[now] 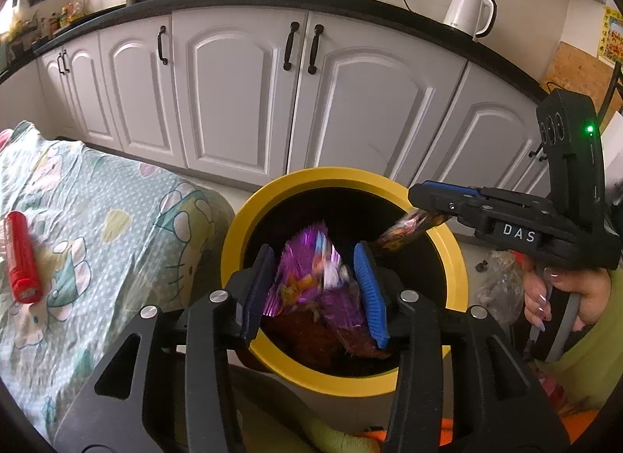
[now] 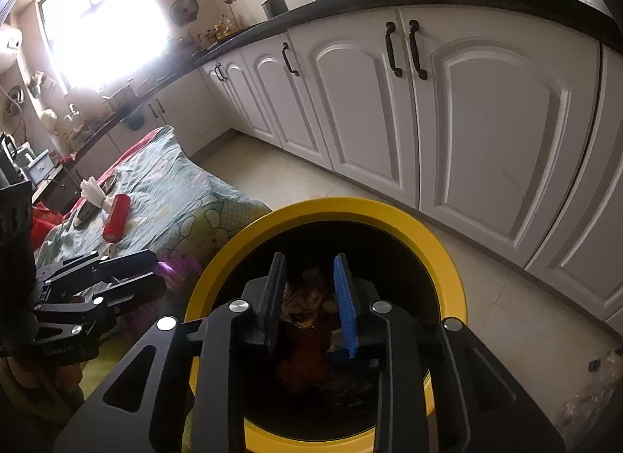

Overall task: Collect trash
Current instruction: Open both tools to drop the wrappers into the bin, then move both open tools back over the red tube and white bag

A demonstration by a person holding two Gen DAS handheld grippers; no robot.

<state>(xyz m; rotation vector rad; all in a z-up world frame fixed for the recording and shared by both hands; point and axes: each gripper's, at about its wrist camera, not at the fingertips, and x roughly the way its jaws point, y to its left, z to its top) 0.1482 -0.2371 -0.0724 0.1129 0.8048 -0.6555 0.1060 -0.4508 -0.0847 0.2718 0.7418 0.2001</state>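
Bin mouth (image 1: pixel 233 235) is pretty crowded: both claws hang over it, left claw (image 1: pixel 315 289) and right claw (image 1: pixel 432 207), wrappers between. Cabinets (image 1: pixel 241 102) close behind, bed (image 1: pixel 97 219) beside its left.

— What are we seeing on the left gripper (image 1: pixel 315 289)?

— We are looking at black angular arms with round silver screws, one of the fingers (image 1: pixel 370 293) wearing a ribbed blue pad, the other a dark one.

— And the right gripper (image 1: pixel 418 196)?

— We are reading white "DAS" lettering on its black body, and a green light is glowing on the upright housing. The hand (image 1: pixel 560 297) is showing long pale nails, with a yellow-green sleeve (image 1: pixel 592 344) covering the wrist.
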